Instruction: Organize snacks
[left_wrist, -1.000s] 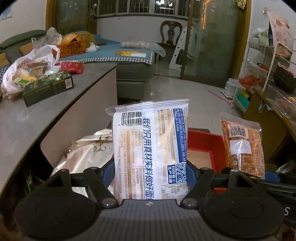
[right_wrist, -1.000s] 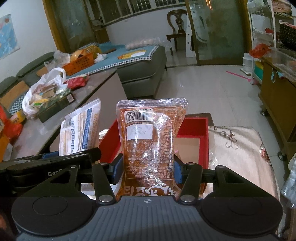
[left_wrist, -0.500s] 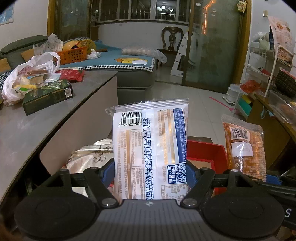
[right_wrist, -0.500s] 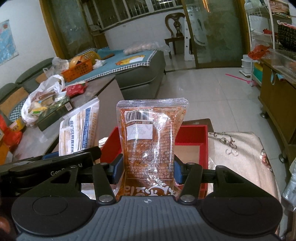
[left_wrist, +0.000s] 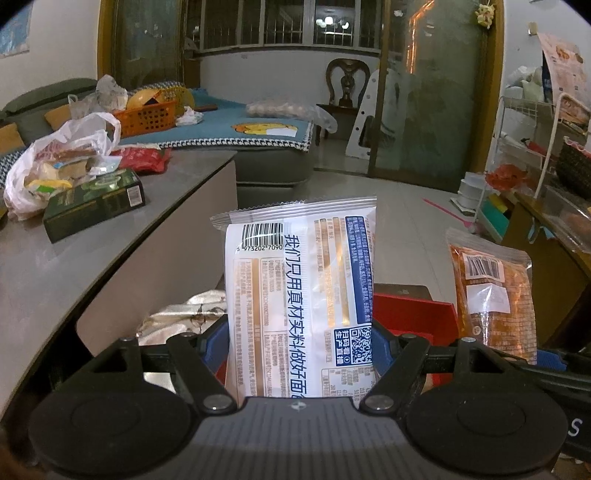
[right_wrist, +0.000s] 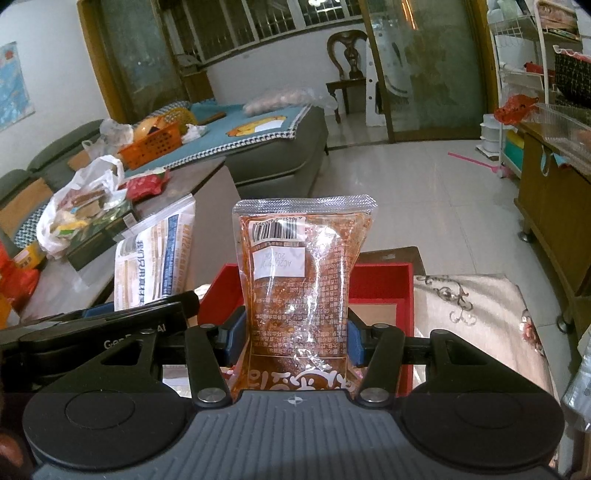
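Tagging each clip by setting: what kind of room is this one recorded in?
Most likely a home living room: a grey sofa under a blue blanket, a carved wooden chair by a glass sliding door, and a low table cluttered with snack bags.

white-and-blue packet (left_wrist: 301, 295) (gold stripes, black barcode) | orange-red clear pouch (right_wrist: 301, 291) | red box (right_wrist: 380, 284) | beige cloth (right_wrist: 476, 314), dark scrollwork | blue pads (right_wrist: 232, 338)

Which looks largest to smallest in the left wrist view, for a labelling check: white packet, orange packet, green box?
1. white packet, though it is nearest the camera, held in the left tool.
2. orange packet.
3. green box, close to the orange packet; unsure.
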